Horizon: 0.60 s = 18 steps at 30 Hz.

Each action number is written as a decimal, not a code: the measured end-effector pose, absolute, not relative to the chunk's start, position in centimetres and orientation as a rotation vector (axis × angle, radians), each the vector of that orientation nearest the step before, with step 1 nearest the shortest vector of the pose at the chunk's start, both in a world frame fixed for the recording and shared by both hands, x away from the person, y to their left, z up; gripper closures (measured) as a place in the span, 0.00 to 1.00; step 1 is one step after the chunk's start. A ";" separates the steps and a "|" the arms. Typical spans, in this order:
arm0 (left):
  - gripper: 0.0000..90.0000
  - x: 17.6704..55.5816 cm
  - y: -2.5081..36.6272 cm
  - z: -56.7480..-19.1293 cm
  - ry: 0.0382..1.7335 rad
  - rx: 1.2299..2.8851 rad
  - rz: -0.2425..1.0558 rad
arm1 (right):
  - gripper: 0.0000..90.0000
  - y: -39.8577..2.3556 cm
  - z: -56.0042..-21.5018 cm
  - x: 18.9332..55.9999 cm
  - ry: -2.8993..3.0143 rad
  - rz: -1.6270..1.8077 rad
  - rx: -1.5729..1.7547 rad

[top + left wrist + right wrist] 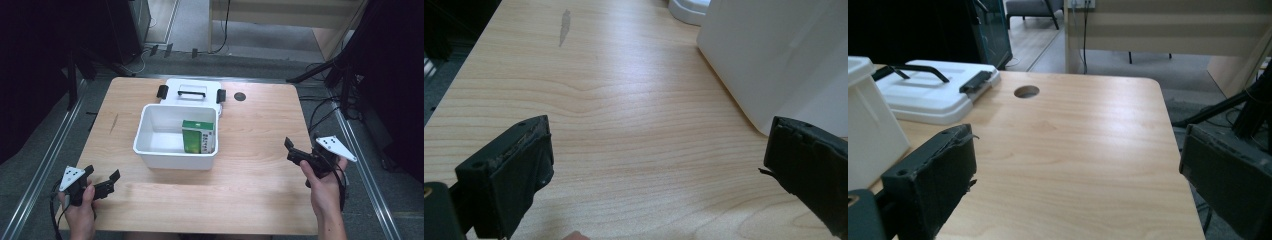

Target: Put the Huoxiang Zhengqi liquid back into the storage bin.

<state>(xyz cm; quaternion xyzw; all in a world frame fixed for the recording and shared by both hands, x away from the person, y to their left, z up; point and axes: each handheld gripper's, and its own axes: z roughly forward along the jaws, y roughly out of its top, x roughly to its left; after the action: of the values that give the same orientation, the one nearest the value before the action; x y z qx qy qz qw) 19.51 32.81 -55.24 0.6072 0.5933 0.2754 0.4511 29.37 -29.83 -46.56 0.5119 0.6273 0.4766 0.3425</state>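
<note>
An open white box (172,156) stands in the middle of the wooden table (255,175), with a green carton (198,136) upright inside at its right end. The box's white lid (190,93), with a black handle and clips, lies flat just behind it. My left gripper (103,174) rests near the table's front left corner, open and empty, pointing toward the box. In the left gripper view its jaws (659,130) stand wide over bare wood, the box wall (774,55) at right. My right gripper (290,150) is at the right edge, open and empty (1078,135).
A round cable hole (240,96) sits in the table right of the lid, seen also as hole (1026,91) in the right gripper view. Black stands and cables flank the table on both sides. Bare wood lies in front of the box and to its right.
</note>
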 end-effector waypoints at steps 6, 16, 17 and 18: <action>0.00 19.5 32.8 -55.2 1.466 1.501 0.683 | 0.02 -31.3 -48.0 28.0 1.626 1.218 1.356; 0.00 19.5 32.7 -55.2 1.465 1.502 0.688 | 0.02 -33.1 -49.9 26.0 1.628 1.201 1.381; 0.00 19.5 32.7 -55.2 1.466 1.503 0.688 | 0.01 -33.2 -50.1 25.8 1.632 1.202 1.378; 0.00 19.5 32.7 -55.2 1.467 1.504 0.688 | 0.01 -33.4 -50.2 25.6 1.634 1.203 1.378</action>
<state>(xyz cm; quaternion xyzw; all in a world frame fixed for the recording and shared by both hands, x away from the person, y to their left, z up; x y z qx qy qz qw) 19.52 32.65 -55.23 0.6078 0.5930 0.2781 0.4489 25.58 -33.36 -50.21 0.5288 0.6270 0.4617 0.3379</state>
